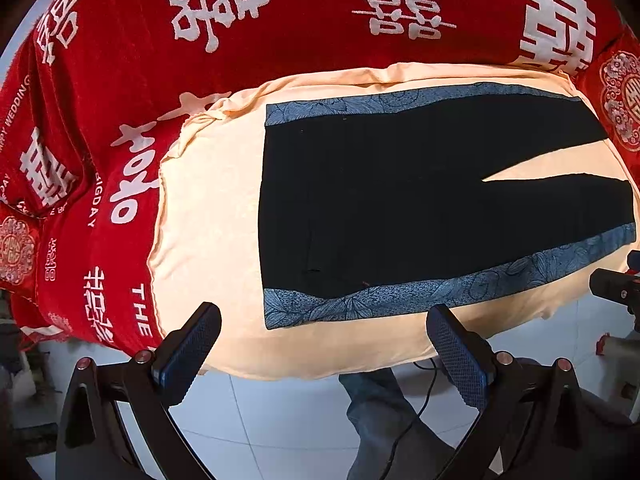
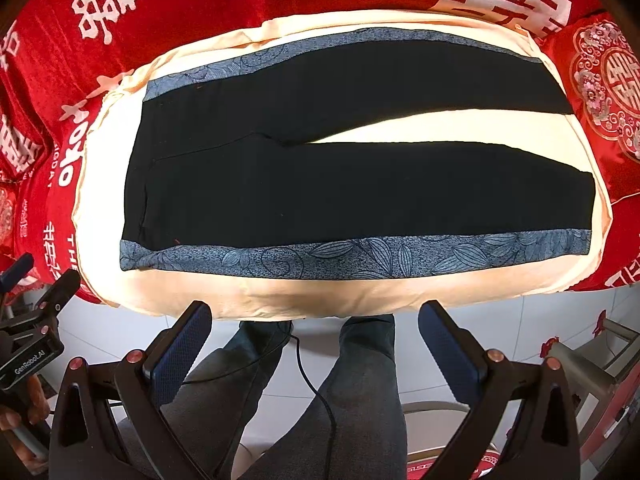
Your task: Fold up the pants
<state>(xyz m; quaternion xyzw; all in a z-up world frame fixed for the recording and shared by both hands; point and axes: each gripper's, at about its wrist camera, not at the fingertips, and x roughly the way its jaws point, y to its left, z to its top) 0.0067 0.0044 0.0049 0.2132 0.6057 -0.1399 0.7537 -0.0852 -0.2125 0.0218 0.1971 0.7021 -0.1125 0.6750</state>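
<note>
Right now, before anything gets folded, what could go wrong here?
1. The pants lie on a loose cream cloth; a grab could pinch both layers and drag the cloth along.
2. The legs splay apart, so a fold may end up uneven.
3. Both hand-held grippers, left and right, hang open off the near edge, so the far leg looks like a stretch.

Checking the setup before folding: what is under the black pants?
The black pants lie flat on a cream cloth, which covers a red bedspread. Whatever the pants themselves cover is hidden.
</note>
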